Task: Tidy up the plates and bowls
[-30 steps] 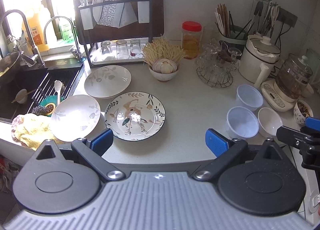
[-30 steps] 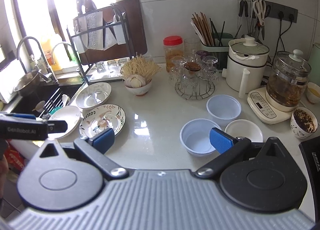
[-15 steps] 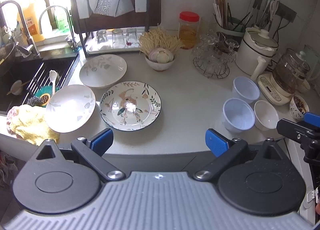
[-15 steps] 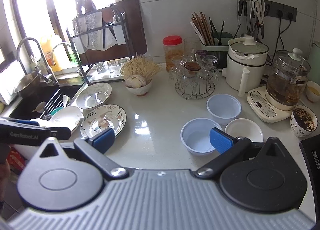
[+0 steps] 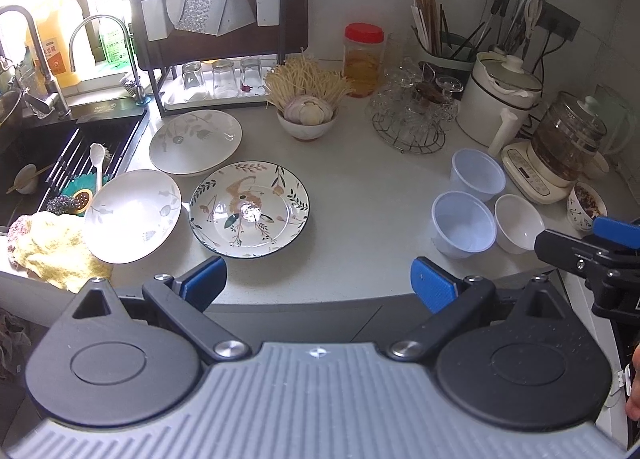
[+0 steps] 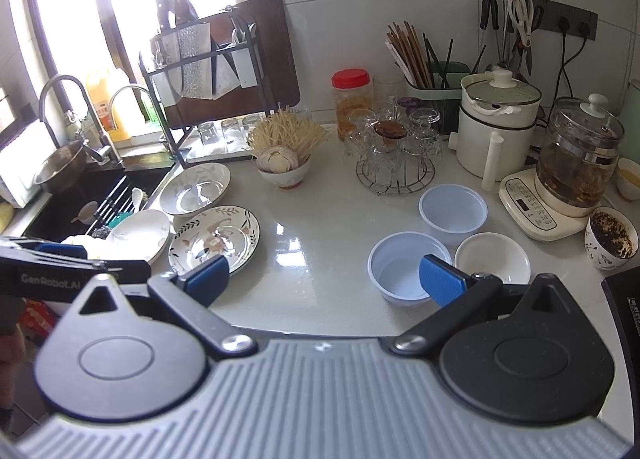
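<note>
Your left gripper [image 5: 319, 279] and right gripper [image 6: 324, 273] both stand with jaws spread wide and empty, held back from the counter edge. I judge nothing sorted yet: the patterned plate [image 5: 249, 209], the two white plates [image 5: 132, 215] [image 5: 195, 141] near the sink, the two plastic bowls [image 6: 410, 265] [image 6: 453, 208] and the small white bowl [image 6: 493, 257] all lie singly, unstacked. Only "GenRobot.AI" on the left gripper's arm [image 6: 50, 279] reads clearly; the bottle labels by the window are illegible.

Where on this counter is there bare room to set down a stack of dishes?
The widest bare patch lies mid-counter, between the floral plate and the two plastic tubs, in front of the garlic bowl and glass rack. The sink side and the kettle corner are crowded. Both claws are open.
</note>
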